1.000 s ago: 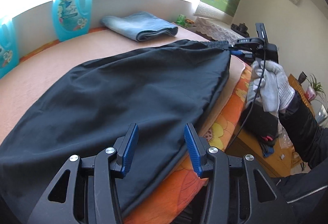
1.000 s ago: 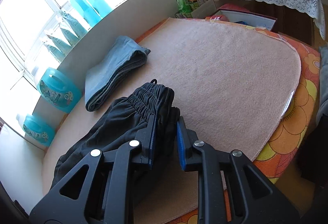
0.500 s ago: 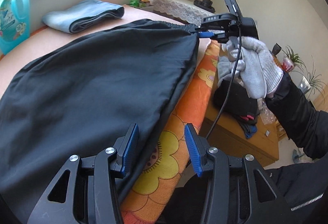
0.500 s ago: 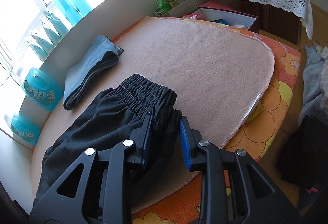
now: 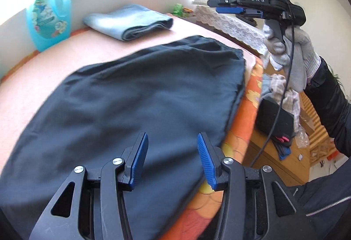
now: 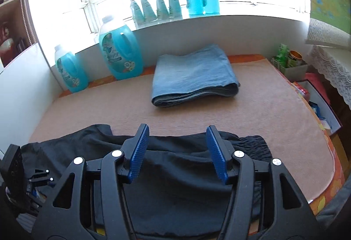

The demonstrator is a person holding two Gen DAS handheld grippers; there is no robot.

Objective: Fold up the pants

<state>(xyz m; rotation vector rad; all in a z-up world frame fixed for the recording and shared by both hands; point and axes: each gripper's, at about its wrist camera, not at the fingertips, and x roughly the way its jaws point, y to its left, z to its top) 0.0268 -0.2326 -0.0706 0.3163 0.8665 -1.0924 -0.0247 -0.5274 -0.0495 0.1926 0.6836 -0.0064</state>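
Note:
The black pants (image 5: 136, 104) lie spread on the beige blanket (image 5: 72, 58), their right edge near the bed's side. My left gripper (image 5: 172, 147) hovers open over the near part of the pants, with nothing between its blue pads. A gloved hand holds my right gripper (image 5: 217, 5) in the air, above and beyond the far corner of the pants. In the right wrist view that gripper (image 6: 177, 141) has its jaws opening and empty. The pants (image 6: 175, 185) lie below it, their gathered waistband (image 6: 254, 147) to the right.
A folded blue garment (image 6: 193, 77) lies at the back of the blanket. Blue detergent bottles (image 6: 119, 51) stand along the window wall. A box of small items (image 6: 291, 64) and a lace-covered table (image 5: 230, 20) are at the far right. Beside the bed stands wooden furniture with piled clothes (image 5: 276, 117).
The right gripper let go of the waistband, opened, rose off the pants and rolled level. The pants' far corner dropped flat. The left view swung right, then back over the pants.

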